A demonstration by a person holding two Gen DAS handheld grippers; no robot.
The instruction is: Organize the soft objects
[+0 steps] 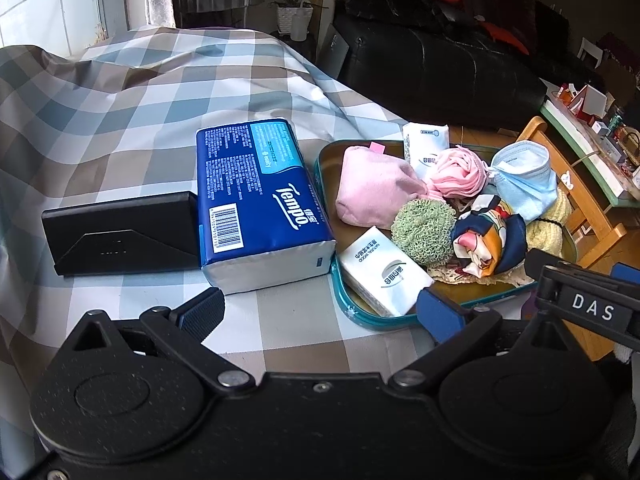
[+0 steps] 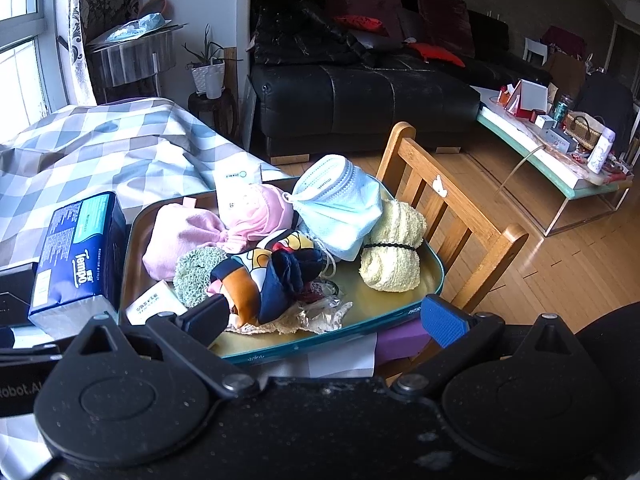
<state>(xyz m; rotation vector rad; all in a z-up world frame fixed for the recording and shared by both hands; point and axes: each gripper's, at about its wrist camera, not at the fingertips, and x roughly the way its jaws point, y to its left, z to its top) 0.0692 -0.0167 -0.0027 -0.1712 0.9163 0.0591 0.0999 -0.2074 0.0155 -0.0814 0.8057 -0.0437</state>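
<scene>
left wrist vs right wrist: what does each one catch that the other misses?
Only the left wrist view: the black box in full, beside the Tempo tissue pack, and the right tool's "DAS" label.

Only the right wrist view: the whole yellow towel roll with its black band, and the purple block under the tray's edge.

Both: the teal tray, blue face mask, patterned scarf, green scrubber, wooden chair. Both tools, left and right, are open.

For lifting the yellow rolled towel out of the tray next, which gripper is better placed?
Right. The right gripper, open, sits at the tray edge nearest the yellow rolled towel. The left gripper, also open, faces the Tempo pack side.
</scene>
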